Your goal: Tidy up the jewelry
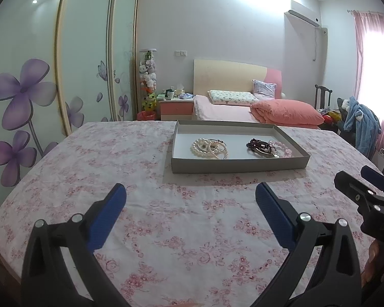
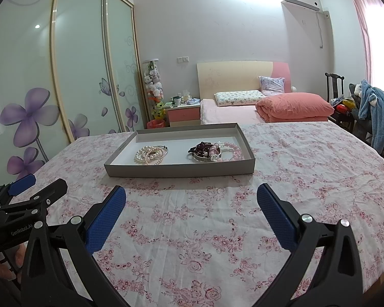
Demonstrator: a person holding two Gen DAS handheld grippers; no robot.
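while both tools hang low over the flowered tablecloth (image 1: 166, 230) with nothing between their blue pads, the left gripper (image 1: 190, 204) stands with its fingers spread wide, and the right gripper (image 2: 191, 204) is spread just as wide beside it, each one showing at the edge of the other's view; ahead of them, well apart from the fingertips, a shallow grey tray (image 2: 179, 170) sits on the cloth, and all the jewelry in sight lies inside it in two separate heaps: a white pearl cluster (image 2: 151, 155) with a thin silver bangle toward the tray's left, and a dark bead and pink bead pile (image 2: 212, 151) with a clear crystal piece toward its right; no piece shows on the cloth outside the tray, so the scene fits either jewelry gathered and sorted into groups or a tray waiting to have its strands pulled apart, and i cannot tell which; if any piece is to be handled, it would go best by coming down over the tray wall rather than across it, closing on a single strand at its outer loop so the neighbours do not drag along, and steadying the light tray with the other tool, since it looks likely to slide on the cloth
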